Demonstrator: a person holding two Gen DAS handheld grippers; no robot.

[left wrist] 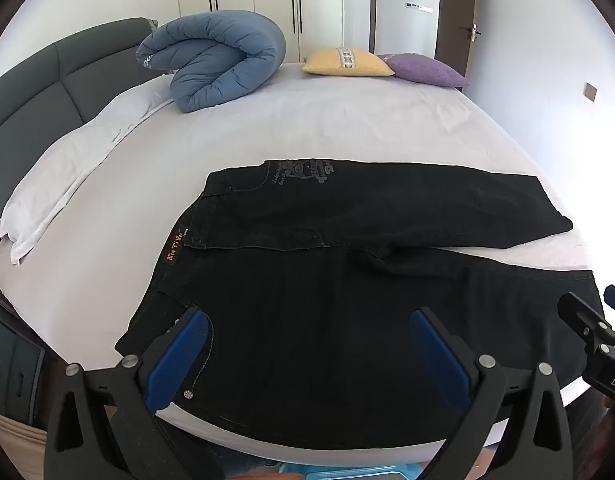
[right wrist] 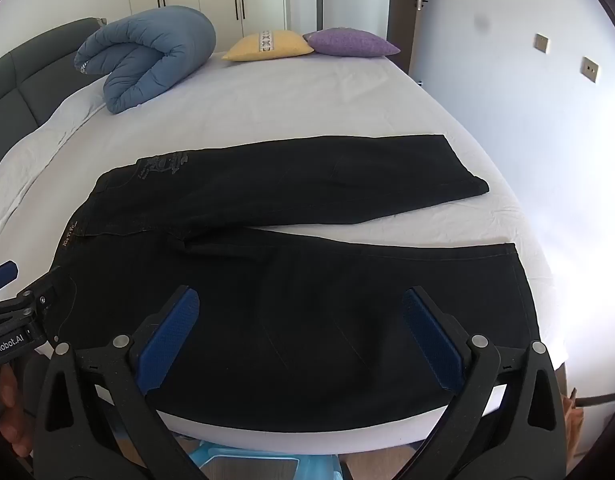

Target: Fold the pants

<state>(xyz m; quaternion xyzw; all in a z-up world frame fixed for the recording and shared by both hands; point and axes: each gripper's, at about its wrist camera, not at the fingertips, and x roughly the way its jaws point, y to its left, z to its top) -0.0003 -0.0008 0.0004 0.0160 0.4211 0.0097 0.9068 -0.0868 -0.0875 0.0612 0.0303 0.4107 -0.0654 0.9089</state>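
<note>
Black pants [left wrist: 347, 320] lie spread flat on the white bed [left wrist: 307, 120], waistband to the left, both legs running right and parted in a V. My left gripper [left wrist: 311, 328] hovers open above the near hip, nothing between its blue pads. In the right wrist view the same pants [right wrist: 307, 208] fill the middle, and my right gripper [right wrist: 299, 308] hangs open over the near leg, holding nothing. Each gripper shows at the edge of the other's view: the right gripper [left wrist: 599, 320] and the left gripper [right wrist: 11, 292].
A rolled blue duvet [left wrist: 215, 64] lies at the far left by the grey headboard [left wrist: 47, 80]. A yellow pillow [left wrist: 347, 62] and a purple pillow [left wrist: 423, 68] sit at the back. White bedding [left wrist: 67, 168] is bunched along the left. The bed's near edge [right wrist: 307, 428] runs below the pants.
</note>
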